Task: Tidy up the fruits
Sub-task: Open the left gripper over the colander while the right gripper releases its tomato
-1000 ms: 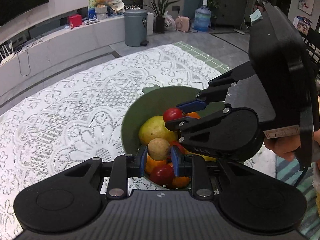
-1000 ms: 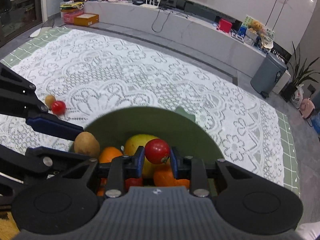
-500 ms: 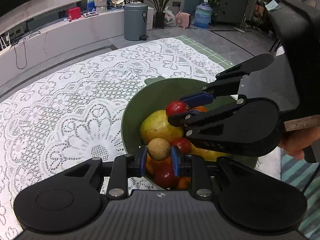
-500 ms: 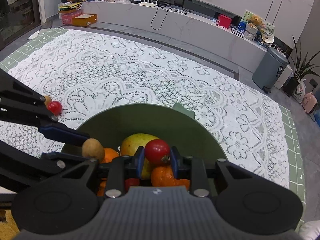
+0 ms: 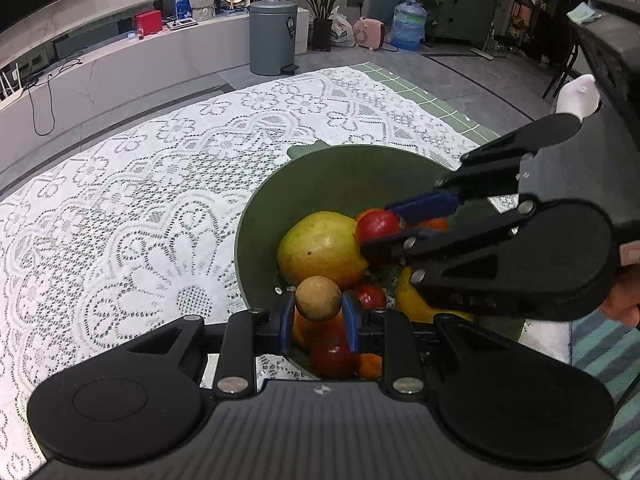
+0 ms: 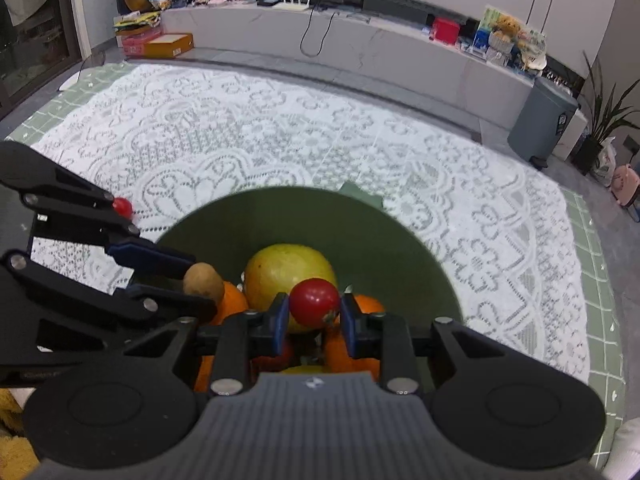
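A green bowl (image 5: 344, 176) (image 6: 280, 216) on the lace tablecloth holds a large yellow-green fruit (image 5: 320, 250) (image 6: 286, 272), oranges (image 6: 364, 308) and small red fruits (image 5: 370, 295). My left gripper (image 5: 318, 314) is shut on a small brown round fruit (image 5: 318, 298) just above the bowl's near rim. My right gripper (image 6: 314, 322) is shut on a small red fruit (image 6: 314, 302) over the pile in the bowl. Each gripper shows in the other's view, the right one (image 5: 404, 222) at the right, the left one (image 6: 192, 276) at the left.
A small red fruit (image 6: 123, 206) lies on the white lace tablecloth (image 6: 280, 140) left of the bowl, partly behind the left gripper. A grey bin (image 5: 274, 36), a low white ledge and plants stand beyond the table. A striped mat (image 5: 600, 344) lies at the right.
Both grippers have come lower and closer over the bowl, each holding its fruit. The bowl looks larger in both views. The brown fruit beside the loose red one is now hidden.
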Motion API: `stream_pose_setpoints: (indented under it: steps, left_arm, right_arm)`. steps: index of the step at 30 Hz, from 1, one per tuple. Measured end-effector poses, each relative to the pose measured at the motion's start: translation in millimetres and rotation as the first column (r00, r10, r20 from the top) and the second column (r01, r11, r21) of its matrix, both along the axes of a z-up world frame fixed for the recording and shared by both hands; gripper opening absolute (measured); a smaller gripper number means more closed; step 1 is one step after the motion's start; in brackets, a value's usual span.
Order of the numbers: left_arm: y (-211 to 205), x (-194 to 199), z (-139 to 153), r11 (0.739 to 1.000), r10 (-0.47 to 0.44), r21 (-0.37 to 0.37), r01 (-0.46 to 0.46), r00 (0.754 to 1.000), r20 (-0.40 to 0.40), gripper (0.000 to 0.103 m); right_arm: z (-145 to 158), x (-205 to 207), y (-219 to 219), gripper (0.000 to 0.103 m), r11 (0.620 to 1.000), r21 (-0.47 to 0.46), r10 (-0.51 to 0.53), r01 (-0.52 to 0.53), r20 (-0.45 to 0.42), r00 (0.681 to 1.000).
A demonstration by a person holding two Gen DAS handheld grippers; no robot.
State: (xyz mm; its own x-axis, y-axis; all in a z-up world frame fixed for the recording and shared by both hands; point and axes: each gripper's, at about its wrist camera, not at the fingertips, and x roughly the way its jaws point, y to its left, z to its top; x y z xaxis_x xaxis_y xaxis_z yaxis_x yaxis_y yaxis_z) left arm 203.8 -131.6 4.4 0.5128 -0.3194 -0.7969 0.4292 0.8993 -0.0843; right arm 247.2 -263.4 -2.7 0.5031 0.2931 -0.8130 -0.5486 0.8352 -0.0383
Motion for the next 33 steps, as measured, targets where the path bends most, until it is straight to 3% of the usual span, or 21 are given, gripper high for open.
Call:
stream_pose_setpoints:
  steps: [14, 18, 21, 24, 27, 33]
  left_arm:
    - [1, -8, 7, 1.000, 0.012, 0.016, -0.012, 1.000, 0.016, 0.031]
    - [4, -14, 15, 1.000, 0.025, 0.017, -0.026, 0.999, 0.041, 0.035]
    - [7, -20, 23, 0.999, 0.040, -0.008, -0.040, 0.997, 0.061, 0.039]
    - [11, -28, 33, 0.998, 0.061, -0.015, -0.060, 0.993, 0.096, 0.039]
    - [16, -40, 44, 0.996, 0.090, -0.006, -0.090, 0.984, 0.155, 0.045]
    - [35, -58, 63, 0.987, 0.162, -0.017, -0.162, 0.964, 0.212, 0.048]
  right_arm:
    - [-2, -9, -1, 0.026, 1.000, 0.030, 0.000, 0.000, -0.013, 1.000]
    - [2, -10, -4, 0.039, 0.998, 0.053, -0.028, 0.029, -0.006, 1.000]
    - [5, -13, -8, 0.040, 0.995, 0.088, -0.052, 0.052, -0.003, 0.999]
    - [12, -18, -9, 0.047, 0.989, 0.126, -0.084, 0.080, 0.023, 0.996]
    - [18, -26, -9, 0.053, 0.981, 0.161, -0.121, 0.110, 0.063, 0.991]
    - [28, -40, -5, 0.054, 0.961, 0.230, -0.189, 0.156, 0.131, 0.973]
